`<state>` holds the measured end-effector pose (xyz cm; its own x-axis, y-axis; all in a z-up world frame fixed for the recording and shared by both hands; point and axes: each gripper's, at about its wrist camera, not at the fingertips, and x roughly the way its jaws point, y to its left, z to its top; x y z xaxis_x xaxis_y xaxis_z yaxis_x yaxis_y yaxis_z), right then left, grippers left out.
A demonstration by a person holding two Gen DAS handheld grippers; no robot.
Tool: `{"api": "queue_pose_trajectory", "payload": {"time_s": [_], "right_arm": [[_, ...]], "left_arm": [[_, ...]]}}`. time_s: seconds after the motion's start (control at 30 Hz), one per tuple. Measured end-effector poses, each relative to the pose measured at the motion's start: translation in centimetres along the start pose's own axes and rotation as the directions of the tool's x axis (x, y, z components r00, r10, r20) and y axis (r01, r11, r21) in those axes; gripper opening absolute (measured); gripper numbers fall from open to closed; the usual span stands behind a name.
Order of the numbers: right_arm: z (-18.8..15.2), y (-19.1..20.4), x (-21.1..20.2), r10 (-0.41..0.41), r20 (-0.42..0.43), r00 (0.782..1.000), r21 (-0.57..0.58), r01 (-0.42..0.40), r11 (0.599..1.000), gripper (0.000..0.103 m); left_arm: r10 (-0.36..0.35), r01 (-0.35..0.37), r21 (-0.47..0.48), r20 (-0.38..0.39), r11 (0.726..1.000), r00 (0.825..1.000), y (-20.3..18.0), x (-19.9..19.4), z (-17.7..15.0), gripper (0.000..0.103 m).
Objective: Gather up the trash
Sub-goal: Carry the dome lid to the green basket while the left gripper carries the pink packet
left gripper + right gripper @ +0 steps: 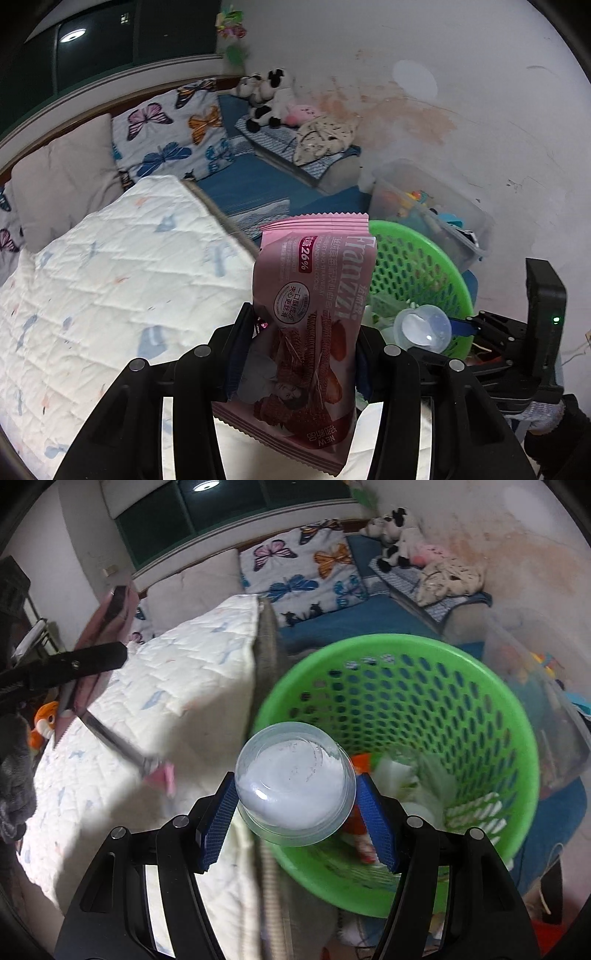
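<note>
**Both loads held near the basket rim: drop risk at release**

Nearest, in the right wrist view: the right gripper (295,808) is closed on a clear plastic cup (295,788), blue pads pressed to its two sides. The cup is held over the near-left rim of the green basket (517,760), only partly inside the rim line. If it is released here, a bounce off the rim onto the white quilt (177,686) is judged likely. The cup wall is thin and round, so slip or crush under the pads is also possible.

In the left wrist view: the left gripper (303,350) is clamped on a pink cookie wrapper (314,314), gripped around mid-length, with both ends hanging free. The wrapper is held above the quilt edge, short of the basket (417,266). It is light and floppy; drift in the fall or snagging on a pad is judged the main risk.

The two grippers are close together at the same rim, so a collision is possible if both are moved in at once.

Inside the basket, other trash (399,775) is already seen. Farther back, a clear storage bin (436,206) stands just beside the basket; a mis-drop there is conceivable.
</note>
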<state>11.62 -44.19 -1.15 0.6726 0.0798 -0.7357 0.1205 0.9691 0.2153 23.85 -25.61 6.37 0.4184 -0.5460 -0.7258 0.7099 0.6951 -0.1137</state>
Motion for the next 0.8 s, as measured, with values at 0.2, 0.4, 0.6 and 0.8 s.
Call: {"api": "queue_pose_trajectory", "payload": {"time_s": [0.2,0.4,0.6,0.8], "right_arm": [[-0.3,-2.5,-0.1,-0.035,-0.005,0.999,0.034,0.035,0.999,0.066],[-0.6,-4.4,-0.4,-0.055,-0.007,0.998,0.072,0.056,0.996,0.069],[-0.9,-5.3,-1.3,-0.079,0.008,0.997,0.086,0.078,0.993,0.074],[-1.9,-6.0,-2.7,-0.095,0.024,0.995,0.086,0.092,0.992,0.081]], "left_arm": [[-0.026,0.026,0.029,0.001,0.999,1.000,-2.7,0.9,1.0,0.046],[-0.049,0.049,0.034,-0.003,0.998,0.999,-4.3,1.8,1.7,0.046],[-0.073,0.074,0.038,-0.016,0.997,0.997,-5.9,2.9,2.2,0.046],[-0.076,0.077,0.033,-0.033,0.996,0.997,-7.0,4.3,2.2,0.046]]}}
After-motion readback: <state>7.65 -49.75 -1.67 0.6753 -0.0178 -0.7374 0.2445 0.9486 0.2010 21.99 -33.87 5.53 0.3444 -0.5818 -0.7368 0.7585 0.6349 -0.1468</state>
